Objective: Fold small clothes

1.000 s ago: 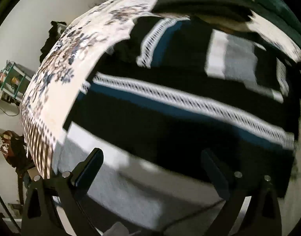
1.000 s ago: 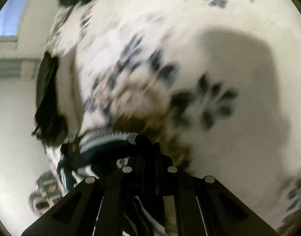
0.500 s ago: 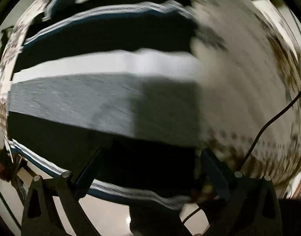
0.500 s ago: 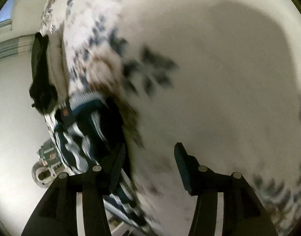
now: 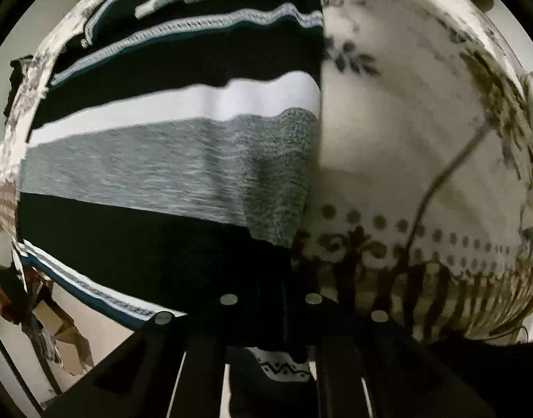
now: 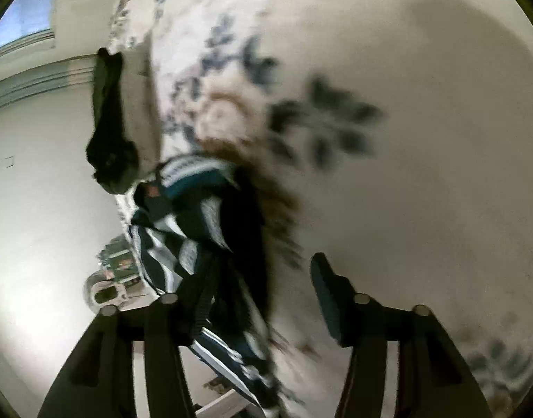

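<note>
Evidently our left gripper (image 5: 269,299) was clamped on the striped sweater's (image 5: 169,174) dark hem at six o'clock on the floral bedspread (image 5: 398,139); our right gripper (image 6: 263,289) stood wide. One-sided pulling risked skewing the fold.

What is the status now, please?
Left claw shut on striped sweater. Right claw open beside it. Sweater flat on floral bedspread. Thin cable nearby.
</note>
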